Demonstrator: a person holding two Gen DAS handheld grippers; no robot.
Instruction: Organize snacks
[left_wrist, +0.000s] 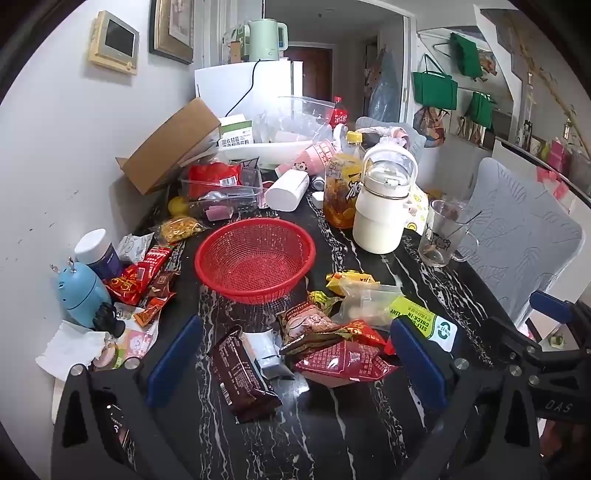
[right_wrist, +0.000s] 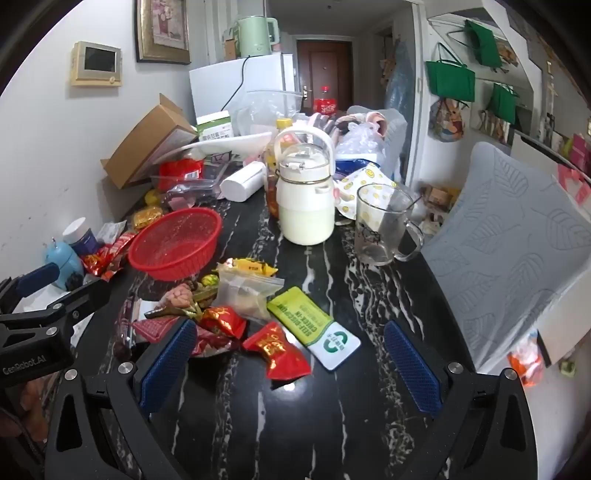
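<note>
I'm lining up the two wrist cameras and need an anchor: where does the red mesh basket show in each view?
Left wrist view: the red mesh basket sits at centre, beyond the snack pile, empty.
Right wrist view: the same basket lies left of centre, tilted by the lens, with snacks in front of it.
Shared landmark: the white jug stands to the basket's right in both views.

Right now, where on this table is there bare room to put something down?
Bare marble lies between the right claw fingers, and a strip between the red basket and glass mug. The wall side is crowded with wrappers.
</note>
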